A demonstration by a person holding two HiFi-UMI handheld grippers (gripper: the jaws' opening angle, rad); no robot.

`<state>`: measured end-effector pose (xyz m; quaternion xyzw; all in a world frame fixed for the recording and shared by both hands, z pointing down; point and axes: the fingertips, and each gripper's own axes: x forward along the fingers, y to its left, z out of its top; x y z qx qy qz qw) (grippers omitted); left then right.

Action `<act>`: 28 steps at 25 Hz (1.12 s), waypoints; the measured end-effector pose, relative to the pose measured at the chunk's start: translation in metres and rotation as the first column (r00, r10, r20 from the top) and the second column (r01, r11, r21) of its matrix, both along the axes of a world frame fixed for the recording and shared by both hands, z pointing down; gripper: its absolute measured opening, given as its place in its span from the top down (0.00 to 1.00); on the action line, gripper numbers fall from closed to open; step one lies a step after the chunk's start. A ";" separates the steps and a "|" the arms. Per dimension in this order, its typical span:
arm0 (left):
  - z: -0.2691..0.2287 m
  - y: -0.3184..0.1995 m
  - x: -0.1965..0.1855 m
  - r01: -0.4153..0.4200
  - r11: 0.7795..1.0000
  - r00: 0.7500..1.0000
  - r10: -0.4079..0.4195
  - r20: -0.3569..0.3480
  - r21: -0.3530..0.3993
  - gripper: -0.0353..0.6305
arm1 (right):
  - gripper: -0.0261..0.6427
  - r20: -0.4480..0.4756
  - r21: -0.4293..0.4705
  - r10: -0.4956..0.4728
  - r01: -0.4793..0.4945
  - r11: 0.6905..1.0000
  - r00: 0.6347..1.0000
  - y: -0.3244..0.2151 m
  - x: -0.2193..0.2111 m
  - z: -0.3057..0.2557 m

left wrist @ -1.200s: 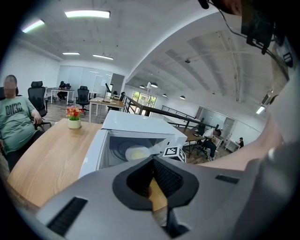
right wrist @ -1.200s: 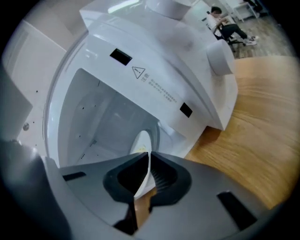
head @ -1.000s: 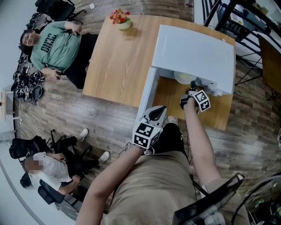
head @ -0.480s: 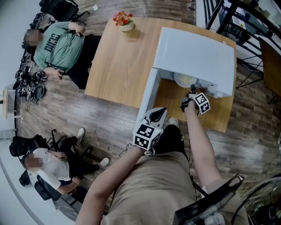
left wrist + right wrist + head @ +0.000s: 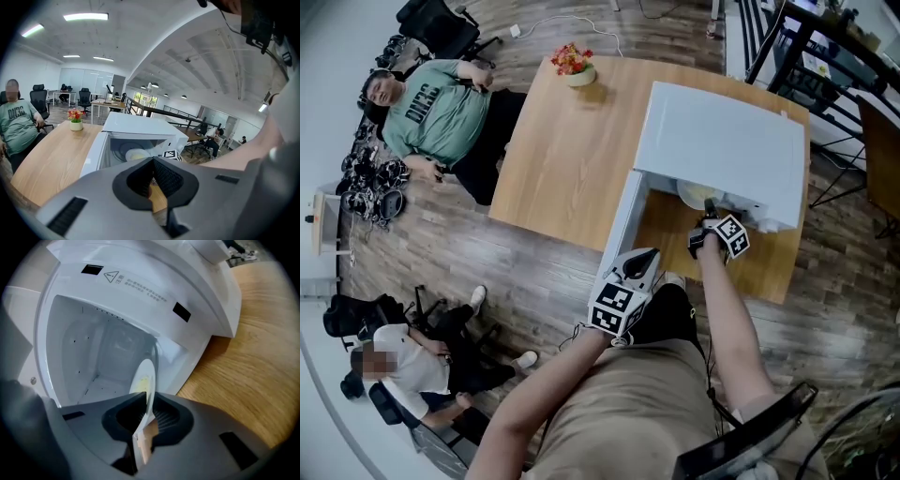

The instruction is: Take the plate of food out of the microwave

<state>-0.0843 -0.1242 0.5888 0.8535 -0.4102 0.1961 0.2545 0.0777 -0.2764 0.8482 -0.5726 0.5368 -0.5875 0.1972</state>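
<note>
A white microwave (image 5: 722, 131) stands on the wooden table (image 5: 562, 150) with its door (image 5: 622, 211) swung open to the left. The white plate of yellowish food (image 5: 694, 194) sits at the mouth of the cavity, partly under the microwave's top edge. My right gripper (image 5: 709, 206) reaches to its near rim. In the right gripper view the plate (image 5: 144, 378) runs edge-on between the right gripper's (image 5: 147, 420) jaws, which have just been opening, with a gap beside the rim. My left gripper (image 5: 641, 255) hangs shut and empty by the door's near end.
A small pot of flowers (image 5: 574, 64) stands at the table's far edge. One person sits by the table's left side (image 5: 431, 108), another lower left on the floor side (image 5: 403, 366). Black shelving (image 5: 825, 47) stands behind the microwave.
My right gripper has sunk a little at the microwave's mouth with the plate rim between its jaws. The left gripper has kept its place by the door.
</note>
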 end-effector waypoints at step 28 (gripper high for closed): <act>-0.023 0.011 -0.018 -0.032 0.998 0.989 0.040 -0.140 0.061 0.94 | 0.94 0.063 0.094 -0.028 0.022 0.995 0.998 0.093 -0.010 -0.109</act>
